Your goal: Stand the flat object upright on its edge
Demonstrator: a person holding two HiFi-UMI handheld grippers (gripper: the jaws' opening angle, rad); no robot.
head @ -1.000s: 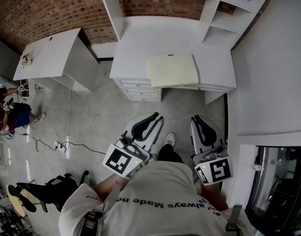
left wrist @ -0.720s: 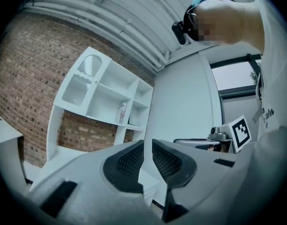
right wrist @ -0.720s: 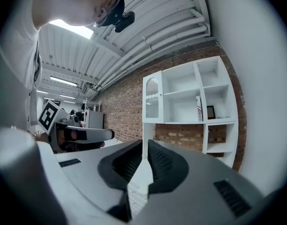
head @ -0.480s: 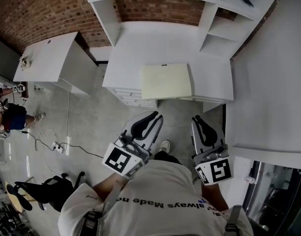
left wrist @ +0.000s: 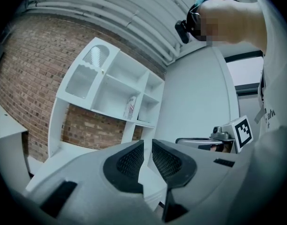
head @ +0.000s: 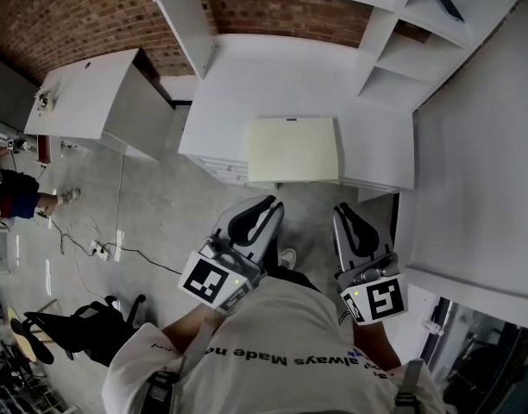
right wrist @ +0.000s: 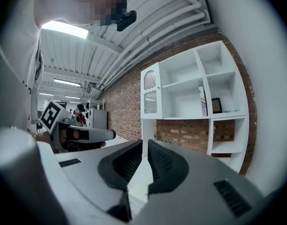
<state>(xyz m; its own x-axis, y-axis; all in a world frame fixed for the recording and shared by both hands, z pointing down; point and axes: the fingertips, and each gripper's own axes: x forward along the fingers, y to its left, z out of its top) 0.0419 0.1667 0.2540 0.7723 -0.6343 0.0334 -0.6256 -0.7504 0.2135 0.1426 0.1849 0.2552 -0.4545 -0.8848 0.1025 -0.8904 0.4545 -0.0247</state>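
Note:
A flat cream-coloured board (head: 294, 149) lies flat on the white desk (head: 247, 84), its near side at the desk's front edge. Both grippers hover over the floor short of the desk, pointing towards it. My left gripper (head: 269, 205) is shut with nothing between its pads and sits below the board's left part. My right gripper (head: 342, 210) is also shut and empty, below the board's right corner. In the left gripper view the dark ribbed pads (left wrist: 134, 161) stand close together. The right gripper view shows its pads (right wrist: 160, 163) nearly touching.
A white shelf unit (head: 402, 59) rises behind and to the right of the desk, with drawers (head: 225, 169) under its front left. A second white table (head: 83, 97) stands at the left. Cables (head: 100, 250) and a black chair (head: 74, 335) lie on the floor at the left. A white panel (head: 480, 171) fills the right side.
The desk and the cream board have come nearer to both grippers, and the board now sits squarer to them. Both grippers keep their pose, shut and empty.

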